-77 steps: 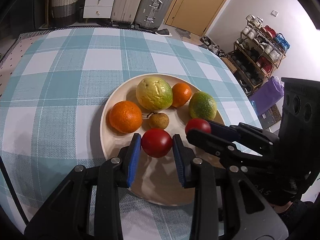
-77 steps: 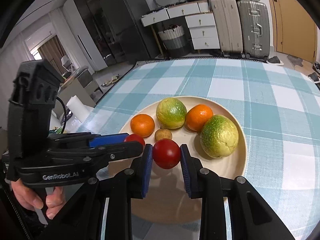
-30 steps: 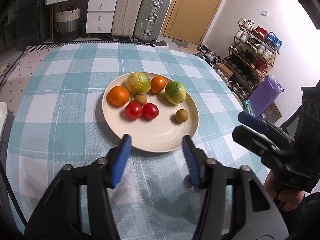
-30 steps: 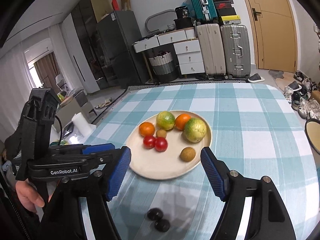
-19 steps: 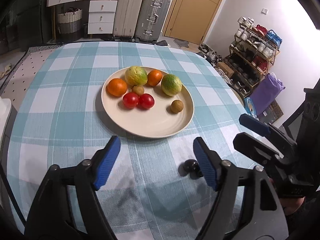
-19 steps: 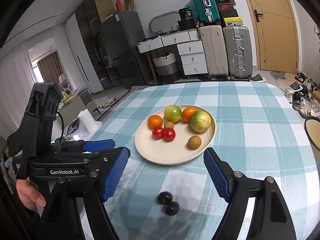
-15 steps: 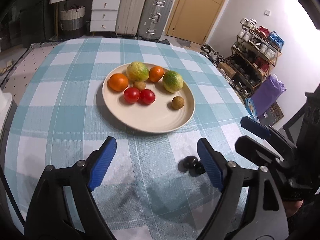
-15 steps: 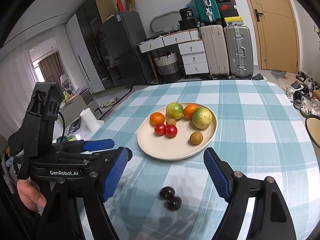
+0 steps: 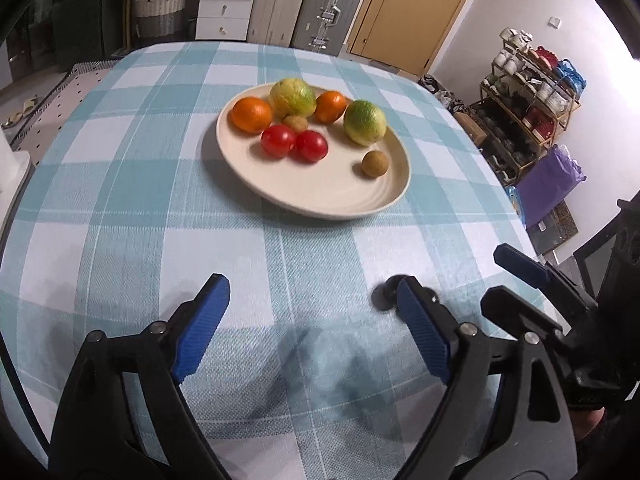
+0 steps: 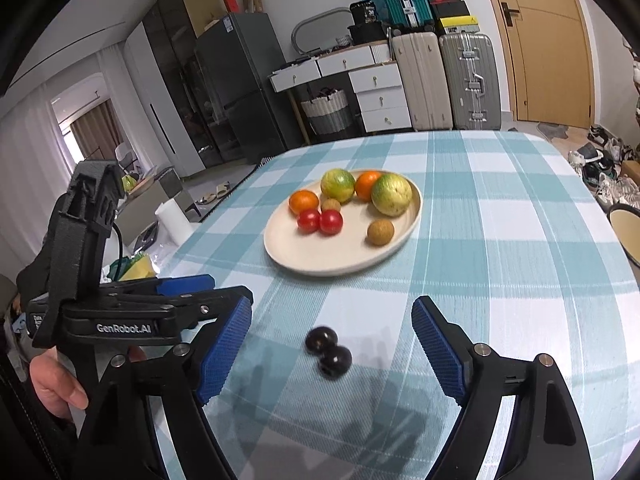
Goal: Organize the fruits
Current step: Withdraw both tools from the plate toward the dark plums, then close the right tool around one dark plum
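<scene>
A cream plate [image 9: 332, 208] [image 10: 320, 264] on the checked cloth holds two red tomatoes [image 9: 294, 143], two oranges [image 9: 252, 114], two green-yellow citrus [image 9: 365, 122] and two small brown fruits [image 9: 375, 163]. Two dark round fruits [image 10: 328, 350] lie on the cloth nearer than the plate. My right gripper [image 10: 332, 312] hovers over them with its jaws opening, the pads well clear of them. My left gripper [image 9: 308, 292] is over bare cloth, jaws opening, nothing between them. One dark fruit [image 9: 383, 298] peeks from behind its right finger.
The table's right edge [image 9: 520, 224] drops off to the floor, a purple bag [image 9: 548, 184] and a shoe rack. A white paper roll [image 10: 172, 218] stands off the left side. Suitcases [image 10: 448, 80] and drawers line the far wall.
Earlier each gripper was shut on a red tomato over the plate. Both tomatoes now lie on it. Both grippers have drawn back toward the near cloth, sunk lower and spread wide.
</scene>
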`<state>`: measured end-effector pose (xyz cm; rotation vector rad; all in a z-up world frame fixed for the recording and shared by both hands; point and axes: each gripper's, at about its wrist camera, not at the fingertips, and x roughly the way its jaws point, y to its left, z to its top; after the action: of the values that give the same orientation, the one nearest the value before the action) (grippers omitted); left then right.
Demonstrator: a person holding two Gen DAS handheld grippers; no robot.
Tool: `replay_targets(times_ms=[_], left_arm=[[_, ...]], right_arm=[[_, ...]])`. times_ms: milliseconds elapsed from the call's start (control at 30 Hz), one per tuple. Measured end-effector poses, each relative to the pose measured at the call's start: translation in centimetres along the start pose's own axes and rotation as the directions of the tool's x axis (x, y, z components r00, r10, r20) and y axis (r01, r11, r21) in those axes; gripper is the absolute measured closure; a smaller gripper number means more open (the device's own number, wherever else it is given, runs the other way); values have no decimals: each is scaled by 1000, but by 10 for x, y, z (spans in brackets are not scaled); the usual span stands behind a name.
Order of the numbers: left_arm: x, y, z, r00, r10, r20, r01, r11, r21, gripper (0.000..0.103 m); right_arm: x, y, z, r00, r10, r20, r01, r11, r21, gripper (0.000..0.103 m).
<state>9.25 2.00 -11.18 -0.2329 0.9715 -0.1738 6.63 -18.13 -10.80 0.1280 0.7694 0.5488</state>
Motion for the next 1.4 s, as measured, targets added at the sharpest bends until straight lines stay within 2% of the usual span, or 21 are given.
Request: replay_targets(times_ms=[300,500,700,967,1033,1100,1133,1233,1400], left_arm=[[16,6,-15,999,-8,-34,8,1000,-11,3],[25,10,-20,998,-11,-60,9,1000,-22,2],[22,15,-20,999,-15,-40,13,999,-44,2],[19,15,-21,998,-35,-47,33,998,-46,2],[20,14,-21,998,-42,-54,40,998,-44,2],[20,12,-21,998,-46,-54,44,998,-35,2],[19,11,-21,998,-43,-53,42,999,-31,2],[19,10,-21,998,-46,-52,44,999,-29,2],[20,10,-20,998,-45,-53,43,999,-32,2]], right_arm=[[17,-7,-23,998,13,-64,-12,1000,16,18],[26,-6,-29,996,22,-81,-20,1000,20,18],[34,-5,-28,993,40,-111,-38,999,24,18],[45,-6,-28,987,34,-155,-28,999,36,35],[46,-5,-28,986,39,-160,-34,999,36,46],[47,-5,-29,986,41,-162,-36,999,36,53],[47,-5,-29,985,45,-165,-40,998,38,62],[49,-7,-29,984,45,-171,-37,998,50,79],[42,-9,-30,989,51,-142,-43,997,60,79]])
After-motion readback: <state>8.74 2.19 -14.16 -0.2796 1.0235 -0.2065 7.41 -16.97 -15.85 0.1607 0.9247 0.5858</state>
